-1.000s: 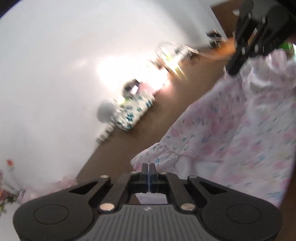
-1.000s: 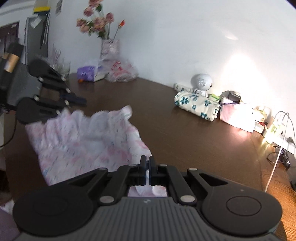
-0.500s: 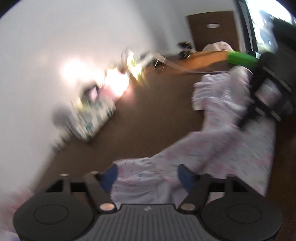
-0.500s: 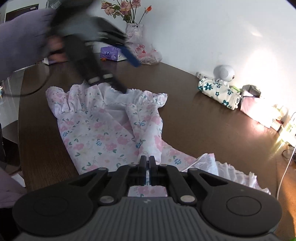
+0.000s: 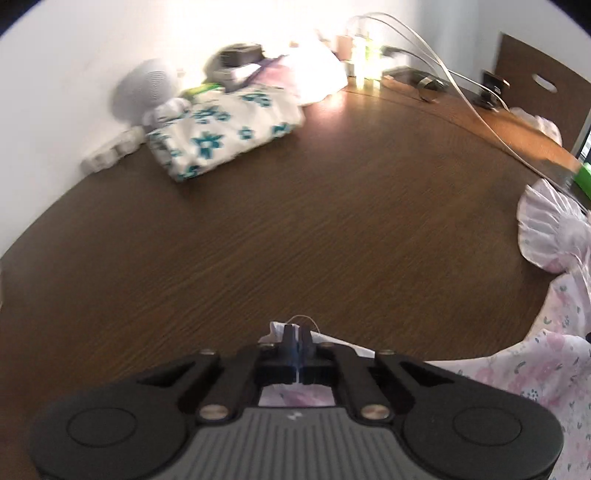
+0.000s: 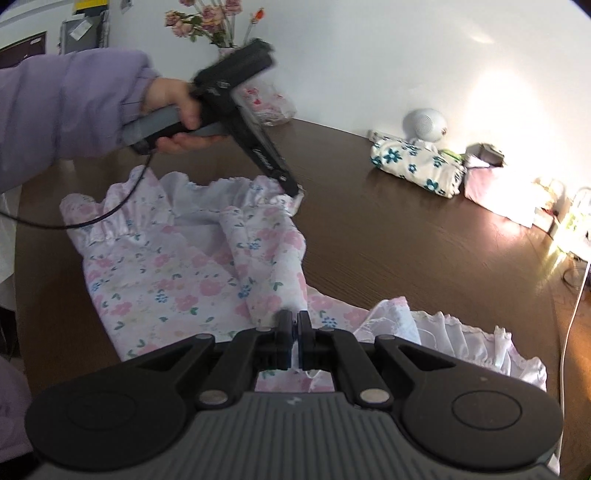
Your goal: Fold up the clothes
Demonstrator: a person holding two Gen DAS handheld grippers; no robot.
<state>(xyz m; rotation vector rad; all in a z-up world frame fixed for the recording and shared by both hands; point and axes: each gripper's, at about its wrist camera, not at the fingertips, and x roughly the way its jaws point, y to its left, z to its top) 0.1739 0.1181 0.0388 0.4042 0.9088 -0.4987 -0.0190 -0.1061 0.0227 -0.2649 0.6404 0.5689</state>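
Pink-flowered cloth, a ruffled garment (image 6: 155, 266), lies spread on a dark wooden table (image 6: 388, 236), gripped at two places by black tongs a person holds. The right tongs (image 6: 293, 325) sit at the near edge of the garment, their jaws closed to a narrow slit on a pinch of white fabric that shows between and just under the tips; a rolled ridge of the printed cloth runs away from them across the garment to its far corner. There the left tongs (image 6: 295, 191) point steeply down, tips closed on the white frilled corner at the table surface, held by a hand (image 6: 173, 110) coming out of a lilac sleeve (image 6: 62, 110). A black cable hangs from that tool over the ruffles.

Seen from the left wrist, the left tongs (image 5: 296, 334) are shut, a small white scrap of the hem (image 5: 332, 338) poking out from under the tips, and the garment (image 5: 546, 354) trails off to the right, with a gathered frill farther along the table's right edge.

Along the wall stand a folded cloth (image 6: 417, 166) with teal flowers, a white round speaker (image 6: 424, 123), a tissue box (image 6: 495, 195) and a vase of flowers (image 6: 218, 29), all well apart from the garment.
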